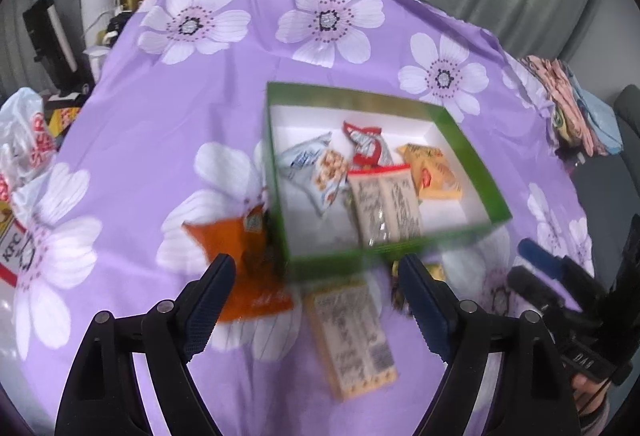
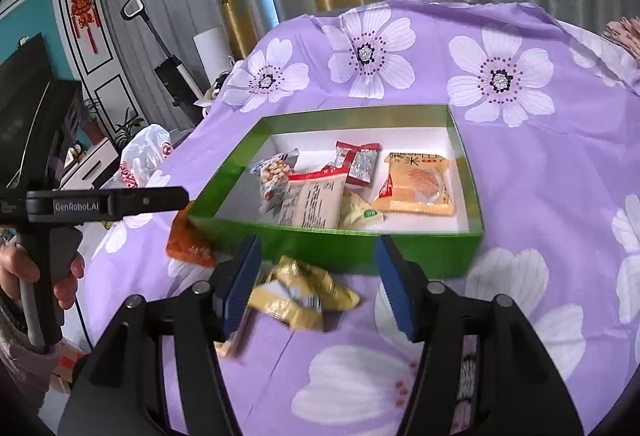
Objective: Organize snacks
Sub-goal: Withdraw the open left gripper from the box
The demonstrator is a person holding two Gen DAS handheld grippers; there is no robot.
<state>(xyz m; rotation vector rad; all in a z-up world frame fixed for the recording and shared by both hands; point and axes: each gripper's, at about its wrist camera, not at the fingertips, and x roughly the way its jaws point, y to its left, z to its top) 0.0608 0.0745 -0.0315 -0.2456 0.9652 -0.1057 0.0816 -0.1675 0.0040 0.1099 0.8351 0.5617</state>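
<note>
Just ahead of the right gripper [image 2: 318,276], on the purple flowered tablecloth [image 2: 540,172], lies a crinkled gold packet [image 2: 308,292], close against the near wall of the green box [image 2: 332,242]. The jaws stand wide apart with nothing between them, and the gold packet sits in the gap below. The left gripper [image 1: 318,300] is likewise spread open and empty; beneath it lies a beige printed packet [image 1: 352,336], with an orange packet [image 1: 236,248] at its left finger, touching the box's left wall.

The step in hand looks like picking up one of the loose snacks to move it into the box. To do it well, I would lower one gripper squarely over a single packet, close on the bulk and not the thin sealed edge, lift clear of the box wall, and release over the bare white floor on the right side of the box, so the pile does not spill. The two grippers are near each other, so only one should move at a time.

Farther in, the box holds a peanut packet [image 2: 274,176], a red-topped beige packet [image 2: 312,200], a red and silver packet [image 2: 358,162] and a yellow cake packet [image 2: 420,184].

The right wrist view alone shows a pale yellow packet [image 2: 358,214] tucked under the beige one, and a hand [image 2: 24,268] gripping the left tool. The left wrist view, though blurred, alone shows the whole beige printed packet and the orange one's full shape.
</note>
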